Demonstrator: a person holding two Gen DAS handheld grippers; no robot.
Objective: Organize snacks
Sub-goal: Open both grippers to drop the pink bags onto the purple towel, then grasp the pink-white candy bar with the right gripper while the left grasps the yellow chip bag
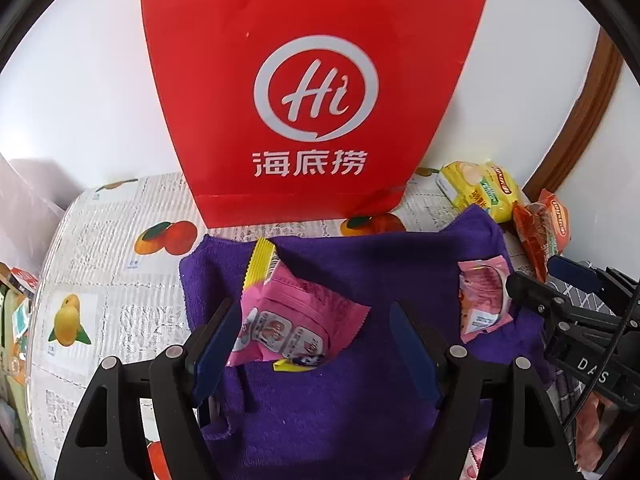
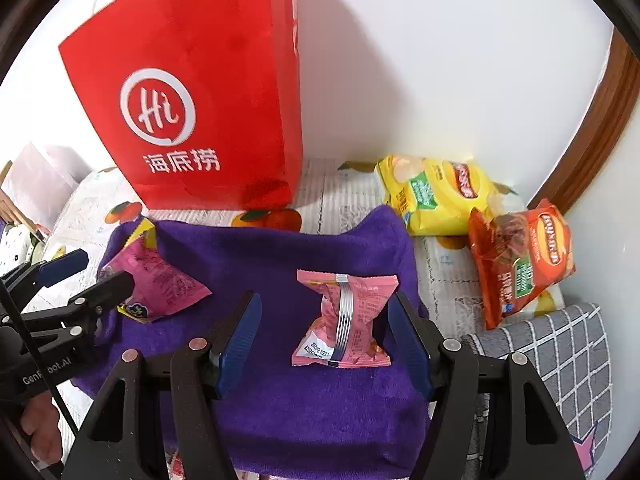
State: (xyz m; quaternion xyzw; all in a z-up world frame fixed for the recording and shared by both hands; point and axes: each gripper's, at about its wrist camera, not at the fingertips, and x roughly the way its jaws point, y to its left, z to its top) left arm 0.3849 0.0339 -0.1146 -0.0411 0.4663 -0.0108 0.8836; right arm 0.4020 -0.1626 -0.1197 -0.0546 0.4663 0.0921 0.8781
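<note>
A magenta snack packet with a yellow end lies on a purple towel. My left gripper is open around it, left pad touching its edge. A pale pink snack packet lies on the same towel. My right gripper is open with its jaws either side of it. A tall red paper bag stands upright behind the towel, also in the right wrist view. The pale pink packet and the magenta packet each show in the other view.
A yellow chip bag and an orange chip bag lie at the back right by the white wall. A grey checked cloth lies at the right. The fruit-print tablecloth covers the table. More packets sit at the far left edge.
</note>
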